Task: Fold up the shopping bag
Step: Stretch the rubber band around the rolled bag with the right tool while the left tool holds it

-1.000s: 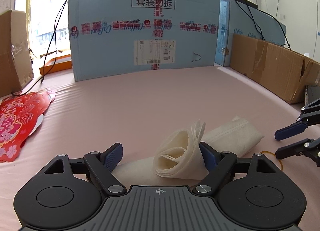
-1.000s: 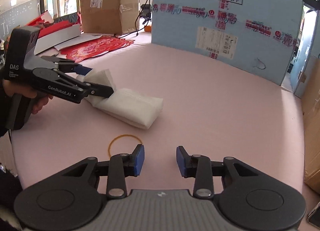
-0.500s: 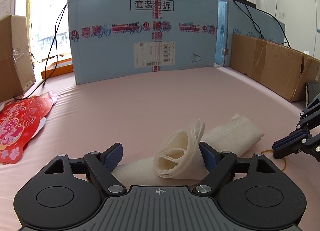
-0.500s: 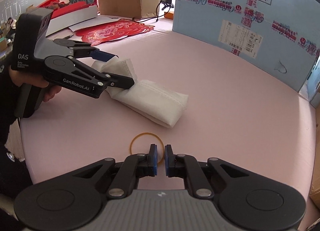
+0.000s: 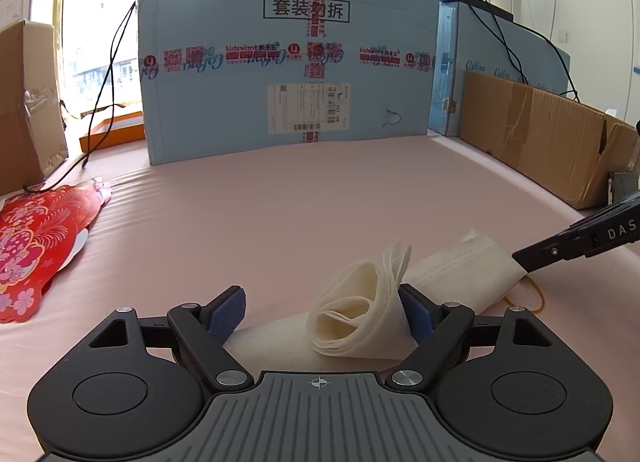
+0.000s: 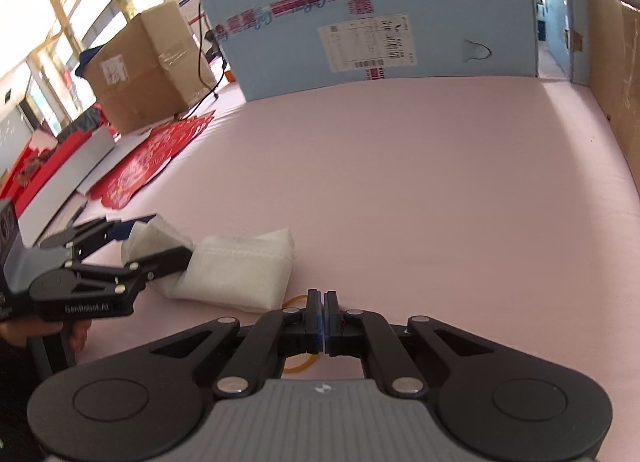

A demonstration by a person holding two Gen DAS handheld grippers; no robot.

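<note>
The white shopping bag lies rolled and folded on the pink table, its coiled end between my left gripper's fingers. My left gripper is open around that end, its right pad touching it. The bag also shows in the right wrist view, with the left gripper at its left end. My right gripper is shut over a yellow rubber band lying beside the bag's near right corner; whether it pinches the band I cannot tell. The band also peeks out in the left wrist view, where the right gripper reaches in.
A large light blue carton stands across the back of the table. A brown cardboard box lines the right side, another the back left. Red festive paper lies at the left.
My right gripper closed from open and moved forward and down onto the rubber band beside the bag. My left gripper stayed open around the bag's coiled end.
</note>
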